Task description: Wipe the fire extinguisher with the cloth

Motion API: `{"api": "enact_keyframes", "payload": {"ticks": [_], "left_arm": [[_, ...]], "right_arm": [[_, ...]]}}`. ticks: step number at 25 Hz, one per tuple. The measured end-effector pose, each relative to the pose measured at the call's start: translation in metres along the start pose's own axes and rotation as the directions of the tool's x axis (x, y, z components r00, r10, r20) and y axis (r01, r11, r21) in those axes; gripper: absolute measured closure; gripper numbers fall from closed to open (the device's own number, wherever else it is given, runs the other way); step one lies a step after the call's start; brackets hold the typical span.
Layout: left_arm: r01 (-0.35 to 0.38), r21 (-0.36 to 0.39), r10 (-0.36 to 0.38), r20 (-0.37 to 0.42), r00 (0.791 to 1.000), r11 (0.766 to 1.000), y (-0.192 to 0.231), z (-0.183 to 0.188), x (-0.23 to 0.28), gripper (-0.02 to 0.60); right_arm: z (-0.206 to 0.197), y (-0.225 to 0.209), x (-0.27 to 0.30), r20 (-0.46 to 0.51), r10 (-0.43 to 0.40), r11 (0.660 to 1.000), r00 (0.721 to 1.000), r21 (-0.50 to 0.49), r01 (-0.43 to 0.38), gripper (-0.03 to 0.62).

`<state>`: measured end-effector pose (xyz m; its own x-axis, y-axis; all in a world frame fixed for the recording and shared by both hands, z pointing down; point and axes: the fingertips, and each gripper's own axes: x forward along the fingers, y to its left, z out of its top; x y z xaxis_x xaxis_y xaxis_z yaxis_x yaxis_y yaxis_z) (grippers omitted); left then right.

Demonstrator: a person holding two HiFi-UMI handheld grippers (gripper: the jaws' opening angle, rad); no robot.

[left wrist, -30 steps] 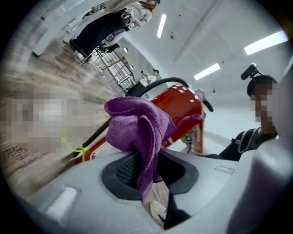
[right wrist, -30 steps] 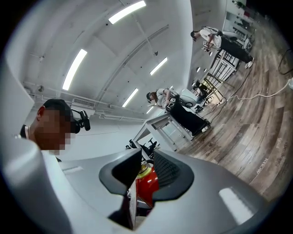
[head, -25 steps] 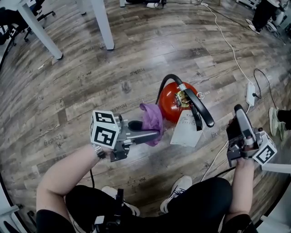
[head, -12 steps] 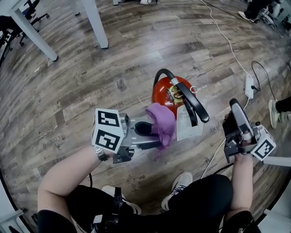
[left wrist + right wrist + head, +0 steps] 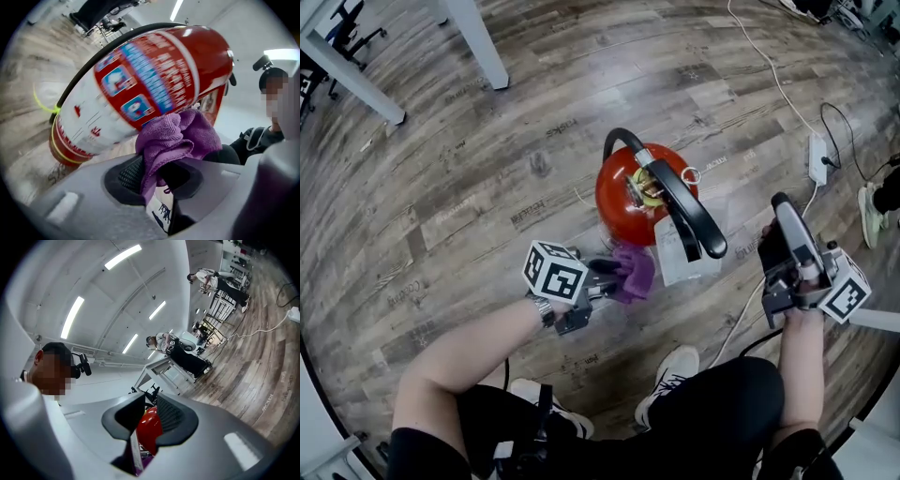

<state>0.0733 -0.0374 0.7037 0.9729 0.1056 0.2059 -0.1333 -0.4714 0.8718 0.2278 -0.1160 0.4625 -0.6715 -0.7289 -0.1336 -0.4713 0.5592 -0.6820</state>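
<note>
A red fire extinguisher (image 5: 623, 192) stands upright on the wood floor, seen from above, with a black handle (image 5: 686, 214) and a black hose (image 5: 612, 147). My left gripper (image 5: 619, 277) is low at its near side, shut on a bunched purple cloth (image 5: 636, 272). In the left gripper view the cloth (image 5: 180, 133) sits pinched in the left gripper (image 5: 154, 171) and rests against the labelled red body (image 5: 150, 79). My right gripper (image 5: 780, 208) hovers to the right, apart from the extinguisher. Its jaws stand slightly apart with nothing between them; through the right gripper (image 5: 149, 416) gap the red body shows.
A white paper tag (image 5: 682, 258) hangs off the extinguisher's near right. A power strip (image 5: 817, 157) and white cable (image 5: 766, 80) lie on the floor to the right. White table legs (image 5: 478, 42) stand at the upper left. My shoe (image 5: 675, 370) is below.
My left gripper has come down and in with the cloth, from beside the extinguisher's top to low against its near side. The right gripper has hardly moved.
</note>
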Motion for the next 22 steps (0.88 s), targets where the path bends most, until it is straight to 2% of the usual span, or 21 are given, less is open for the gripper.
{"api": "enact_keyframes", "payload": {"ticks": [5, 8, 12, 19, 22], "left_arm": [[-0.137, -0.116, 0.133, -0.042, 0.99, 0.984, 0.07, -0.039, 0.012, 0.488], [-0.172, -0.192, 0.165, -0.057, 0.985, 0.966, 0.096, -0.055, 0.019, 0.488], [-0.227, -0.234, 0.213, -0.084, 0.974, 0.945, 0.124, -0.067, 0.03, 0.488], [-0.223, -0.251, 0.208, -0.085, 0.974, 0.942, 0.133, -0.072, 0.037, 0.487], [-0.177, -0.241, 0.163, -0.076, 0.984, 0.954, 0.115, -0.067, 0.035, 0.486]], "right_arm": [[-0.008, -0.016, -0.004, -0.016, -0.009, 1.0, 1.0, 0.024, 0.01, 0.516], [-0.016, -0.029, -0.011, -0.041, -0.03, 0.999, 0.999, 0.038, 0.032, 0.516], [-0.022, -0.043, -0.021, -0.05, -0.057, 0.996, 0.997, 0.06, 0.06, 0.516], [-0.024, -0.048, -0.029, -0.062, -0.078, 0.995, 0.995, 0.064, 0.082, 0.516], [-0.022, -0.044, -0.029, -0.061, -0.081, 0.995, 0.995, 0.053, 0.085, 0.516]]}}
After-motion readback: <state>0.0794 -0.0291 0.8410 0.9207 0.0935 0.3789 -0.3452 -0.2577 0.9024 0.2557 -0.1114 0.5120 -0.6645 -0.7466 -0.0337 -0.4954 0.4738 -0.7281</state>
